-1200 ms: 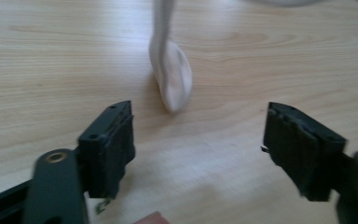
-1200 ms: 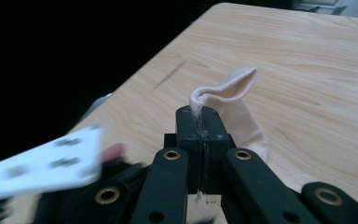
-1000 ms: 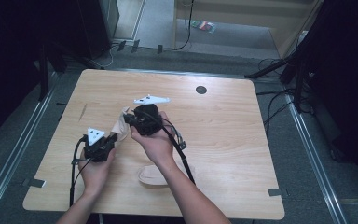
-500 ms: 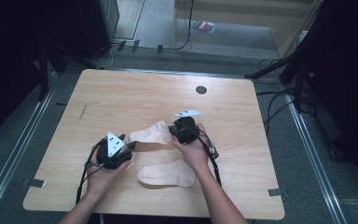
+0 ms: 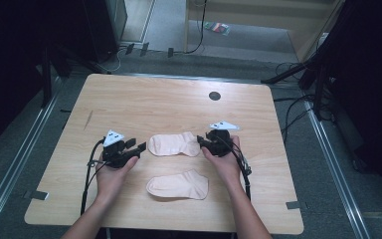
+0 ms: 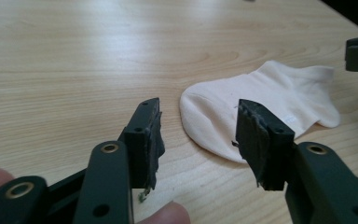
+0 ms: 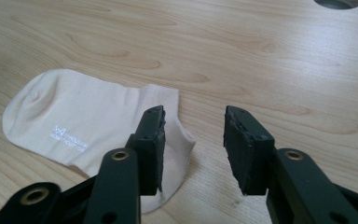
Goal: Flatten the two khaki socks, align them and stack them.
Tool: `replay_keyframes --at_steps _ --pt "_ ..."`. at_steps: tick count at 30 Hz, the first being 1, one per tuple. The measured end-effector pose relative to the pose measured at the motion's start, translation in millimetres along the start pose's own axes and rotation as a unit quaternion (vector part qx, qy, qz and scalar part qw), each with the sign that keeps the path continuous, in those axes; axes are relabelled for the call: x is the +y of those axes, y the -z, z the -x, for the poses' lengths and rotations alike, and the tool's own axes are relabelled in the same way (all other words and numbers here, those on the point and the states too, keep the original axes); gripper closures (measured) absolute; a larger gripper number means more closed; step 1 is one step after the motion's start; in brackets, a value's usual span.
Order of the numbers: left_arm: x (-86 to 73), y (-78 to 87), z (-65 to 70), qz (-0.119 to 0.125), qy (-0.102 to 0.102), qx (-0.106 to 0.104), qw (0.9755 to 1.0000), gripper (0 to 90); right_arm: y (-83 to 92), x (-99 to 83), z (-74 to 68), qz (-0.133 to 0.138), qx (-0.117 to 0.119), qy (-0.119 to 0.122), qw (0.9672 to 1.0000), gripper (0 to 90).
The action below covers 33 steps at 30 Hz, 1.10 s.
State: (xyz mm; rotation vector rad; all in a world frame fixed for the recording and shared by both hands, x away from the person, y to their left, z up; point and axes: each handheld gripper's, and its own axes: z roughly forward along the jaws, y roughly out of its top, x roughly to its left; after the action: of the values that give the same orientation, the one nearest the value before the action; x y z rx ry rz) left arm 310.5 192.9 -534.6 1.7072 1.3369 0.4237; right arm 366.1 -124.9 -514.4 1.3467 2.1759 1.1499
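Note:
Two pale cream socks lie flat on the wooden table (image 5: 169, 104). The upper sock (image 5: 173, 144) stretches between my two grippers; its toe end (image 6: 223, 121) faces the left gripper and its cuff (image 7: 172, 135) lies by the right one. The lower sock (image 5: 178, 185) rests nearer the front edge. My left gripper (image 5: 138, 148) stands open just left of the upper sock, with nothing between its jaws (image 6: 198, 140). My right gripper (image 5: 202, 143) is open at the cuff end, its left jaw over the cuff's edge (image 7: 193, 144).
A round cable hole (image 5: 214, 95) sits in the table's far right part. Black cables trail from both grippers down toward the front edge. Dark equipment and floor cables surround the table.
The upper sock has been laid out flat and let go. The right gripper moved right and opened; the left gripper moved down-right to the sock's toe end.

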Motion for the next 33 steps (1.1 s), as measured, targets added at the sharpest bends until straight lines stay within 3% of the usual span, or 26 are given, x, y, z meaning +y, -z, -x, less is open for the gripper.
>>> replay_keyframes --at_steps 3,7,8,10,14,17,19,23,26,29,33 --pt "4.9 -12.5 5.5 -0.016 0.001 -0.006 0.9998 51.6 -8.5 -2.0 -1.7 -0.007 -0.001 0.001 1.0 53.0" --pt "9.0 -25.4 10.7 -0.044 0.008 0.018 0.9988 49.9 -18.8 -2.2 -3.7 -0.014 0.006 -0.006 0.9999 51.4" --pt "8.9 -28.0 11.7 -0.051 0.0 0.025 0.9984 52.2 -21.8 -2.0 -3.7 -0.021 0.008 -0.01 0.9997 51.9" --pt "7.6 -30.9 15.3 -0.058 -0.012 0.041 0.9974 62.0 -26.4 -2.5 -4.5 -0.037 -0.001 -0.015 0.9992 59.7" --pt "4.9 -36.8 21.1 -0.071 -0.031 0.053 0.9956 67.0 -28.3 -4.4 -5.9 -0.045 -0.01 -0.017 0.9988 77.8" --pt "4.3 -38.7 23.4 -0.071 -0.035 0.065 0.9948 74.9 -28.6 -6.5 -5.4 -0.053 -0.013 -0.018 0.9983 85.9" --pt "3.9 -38.6 24.4 -0.072 -0.044 0.068 0.9941 86.8 -27.9 -7.9 -5.7 -0.051 -0.008 -0.016 0.9985 87.6" --pt "3.9 -37.6 25.6 -0.074 -0.046 0.056 0.9946 90.0 -25.3 -8.7 -9.3 -0.05 -0.012 -0.009 0.9986 88.6" --pt "5.1 -30.8 25.0 -0.065 -0.05 0.047 0.9955 90.0 -19.3 -6.8 -9.2 -0.039 -0.013 -0.019 0.999 88.8" --pt "9.8 -18.2 27.1 -0.043 -0.053 0.037 0.997 90.0 -8.9 -3.5 -9.7 -0.026 -0.01 -0.029 0.9992 88.9" --pt "13.9 1.7 33.1 -0.018 -0.062 0.021 0.9977 90.0 8.9 -0.4 -15.3 -0.01 -0.008 -0.022 0.9997 88.9"
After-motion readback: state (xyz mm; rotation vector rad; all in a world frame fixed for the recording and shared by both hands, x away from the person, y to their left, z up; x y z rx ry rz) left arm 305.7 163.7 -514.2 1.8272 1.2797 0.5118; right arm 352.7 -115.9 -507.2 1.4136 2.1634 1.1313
